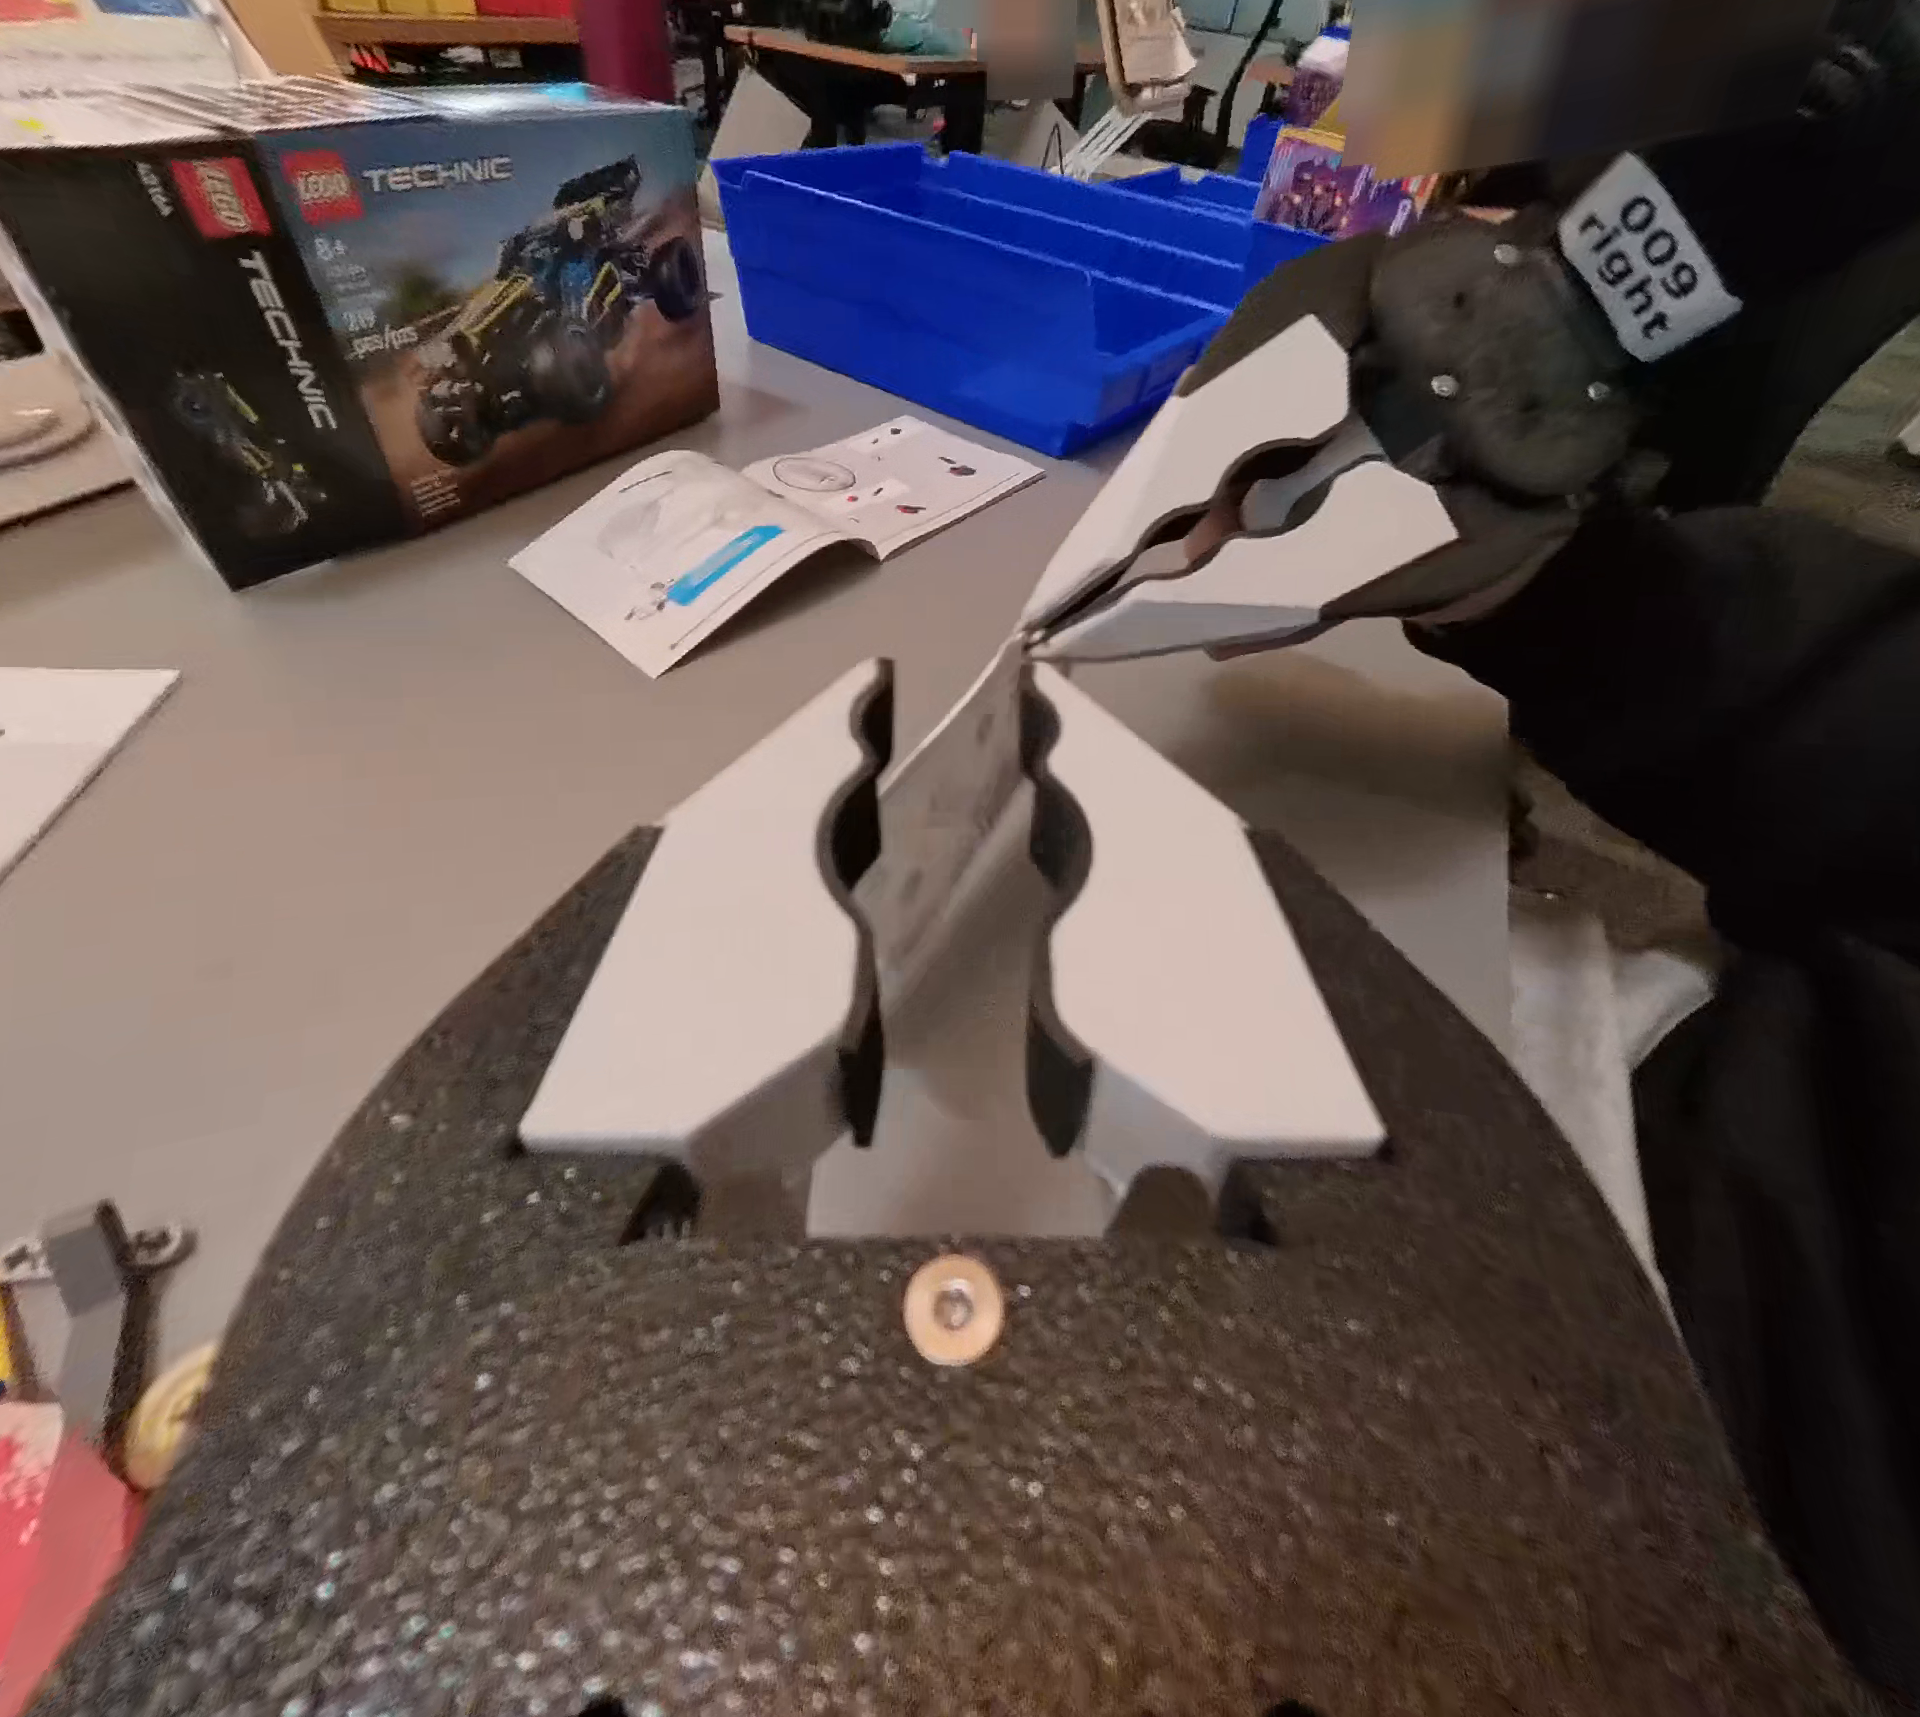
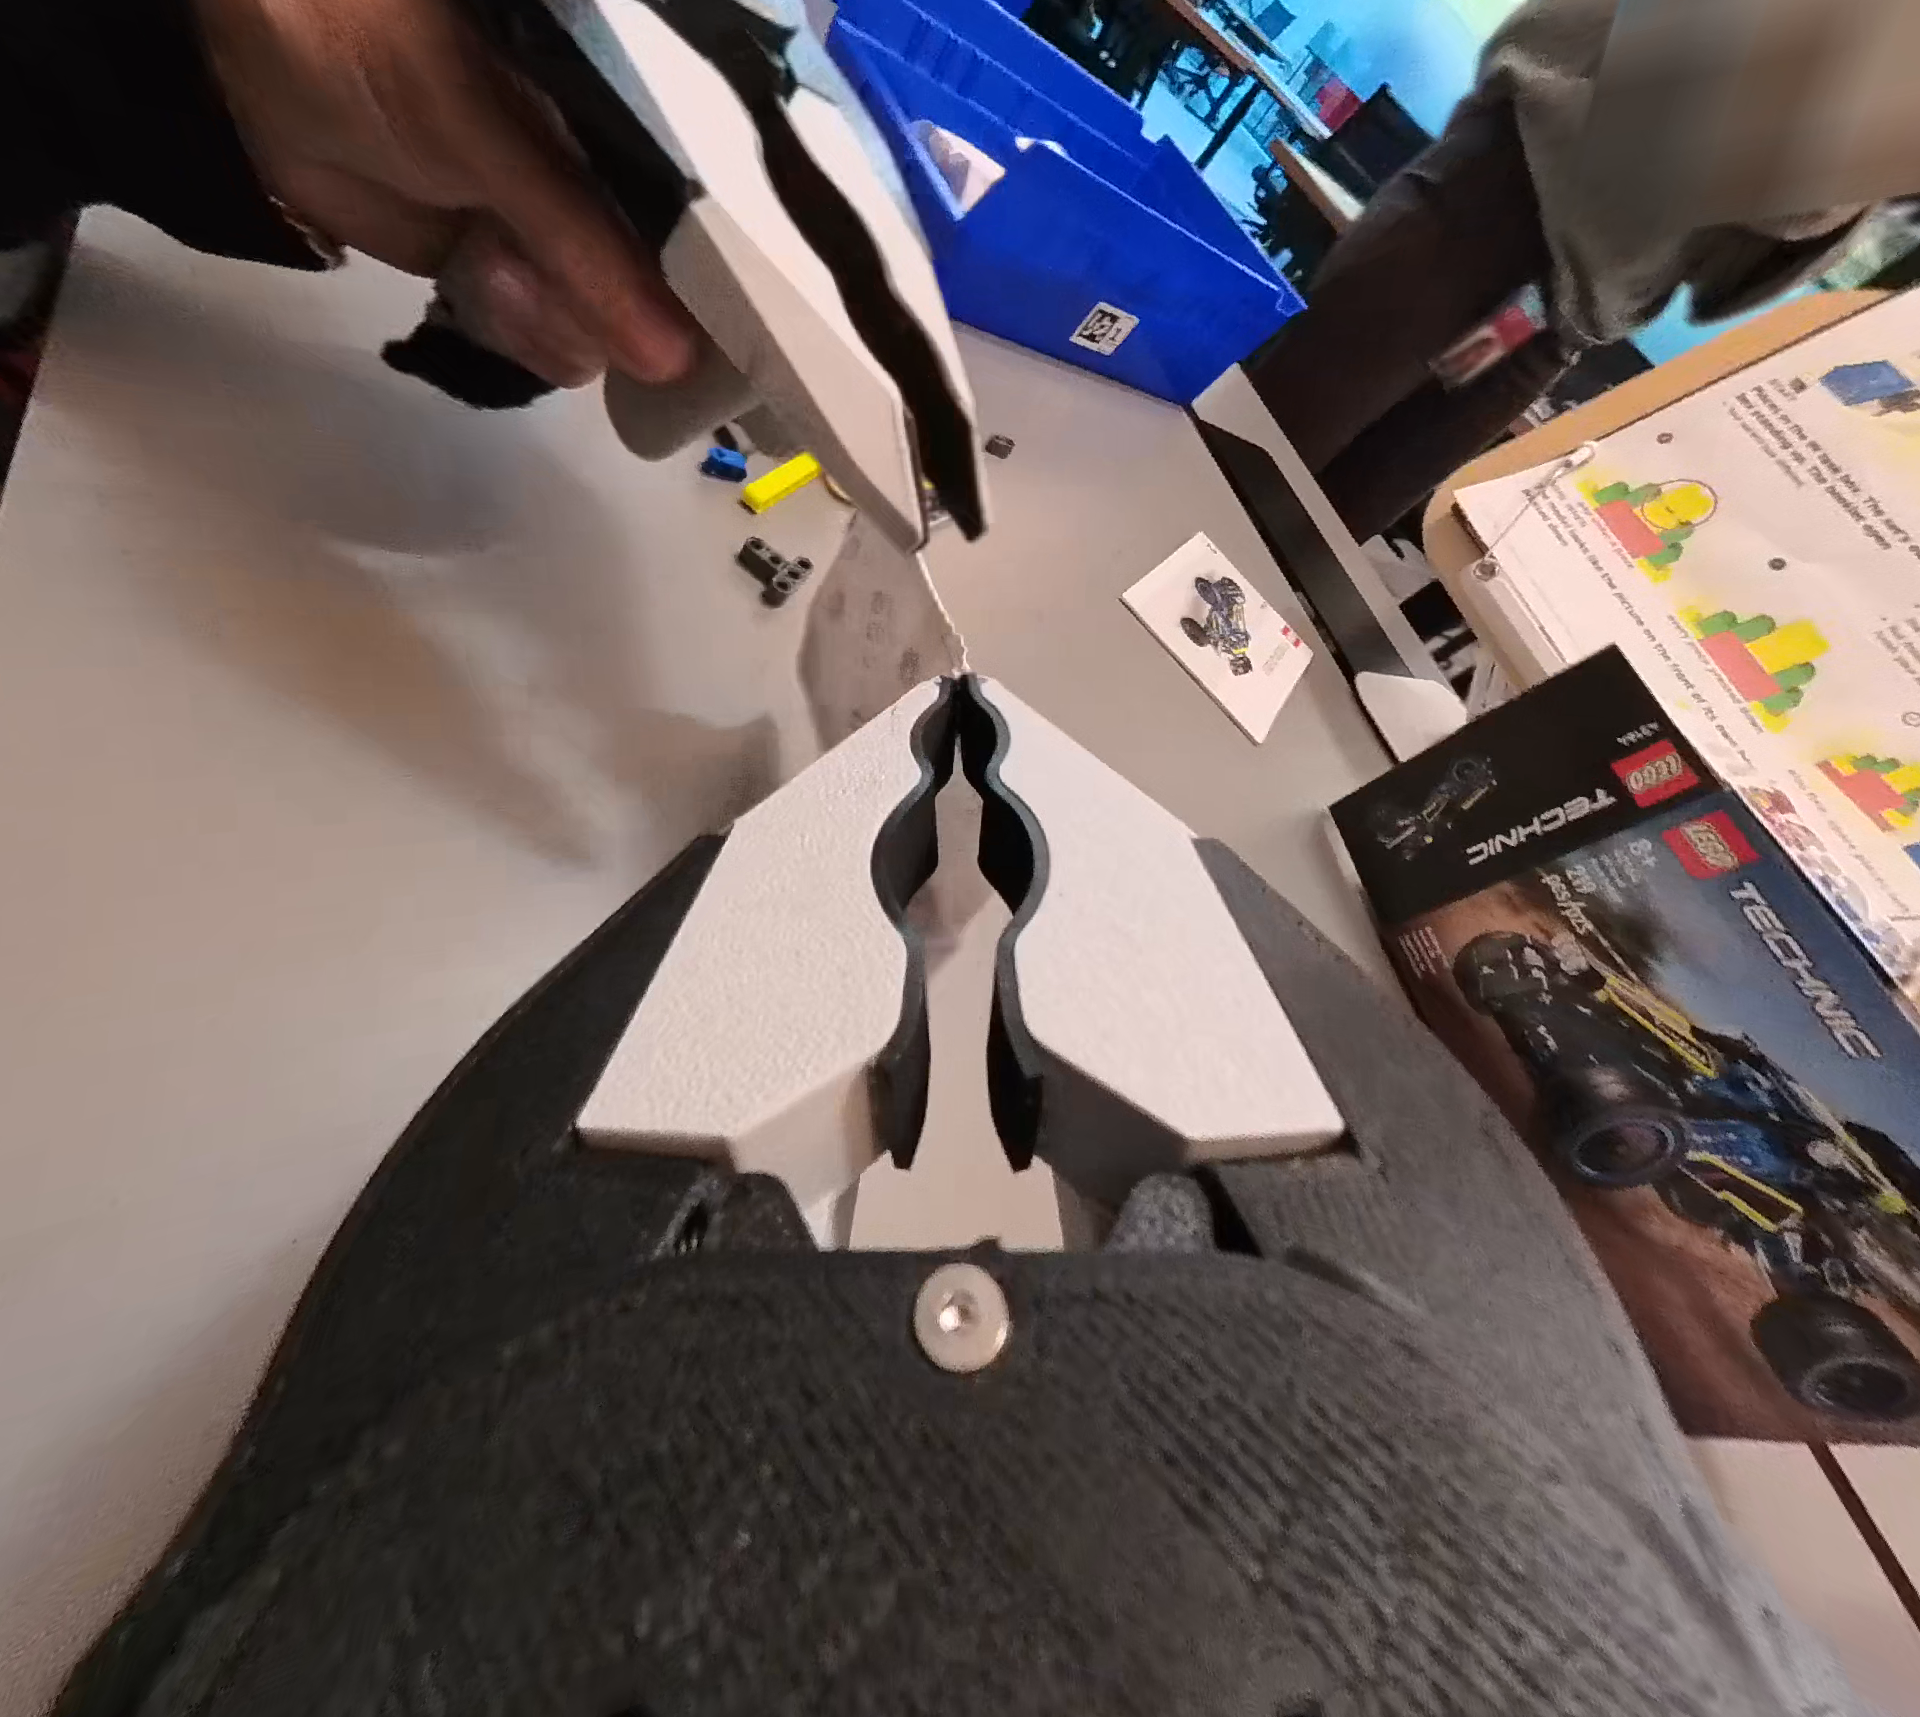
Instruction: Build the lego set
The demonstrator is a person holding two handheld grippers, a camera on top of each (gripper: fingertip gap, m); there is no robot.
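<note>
Fingers (image 1: 1081,961) of both grippers pinch one thin, flat, speckled paper bag (image 1: 951,820) above the smooth grey tabletop (image 1: 364,732).

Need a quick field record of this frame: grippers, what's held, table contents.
left gripper: shut on paper bag
right gripper: shut on paper bag, pinching its top corner at the fingertips
paper bag: flat, pale grey, held above the table between both grippers
table: grey
set box: standing at the table's far left
open booklet: lying flat beside the box
blue bins: at the far edge
loose pieces: yellow, blue and dark grey, on the table under the left gripper
</note>
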